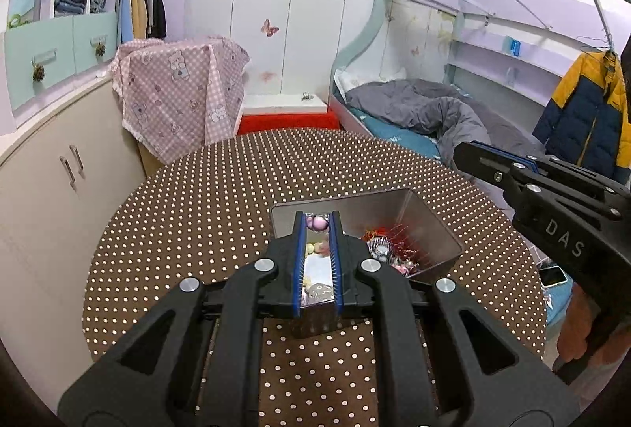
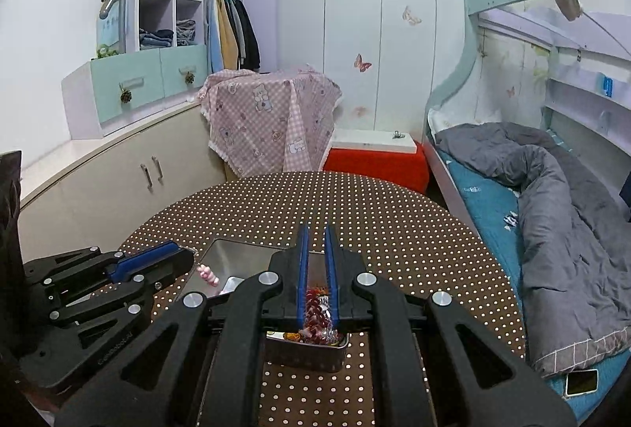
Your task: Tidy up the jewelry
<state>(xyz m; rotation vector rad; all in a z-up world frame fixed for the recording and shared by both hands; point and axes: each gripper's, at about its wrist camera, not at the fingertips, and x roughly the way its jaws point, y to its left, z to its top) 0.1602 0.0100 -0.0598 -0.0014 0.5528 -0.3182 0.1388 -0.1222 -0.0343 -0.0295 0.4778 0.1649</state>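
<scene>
**Bedroom, dotted round surface, tin of trinkets**

Bedroom furniture rings a round surface (image 1: 221,198) covered in a brown cloth with pale dots: a bunk bed (image 2: 524,190) with a grey duvet on one side, a pink checked cloth (image 2: 272,119) draped over something behind. On the surface stands a rectangular metal tin (image 1: 418,218), open on top, with jewelry (image 1: 380,247) inside it: red beaded pieces, a silvery one and pale pastel beads.

Left tool (image 1: 317,230) hangs over the near end of the tin, its blue-edged fingers nearly together. From the right wrist view a small pink charm (image 2: 208,274) dangles on a chain at its tip. Right tool (image 2: 315,265) is likewise closed to a narrow slit, above the red beads, holding nothing visible.
</scene>
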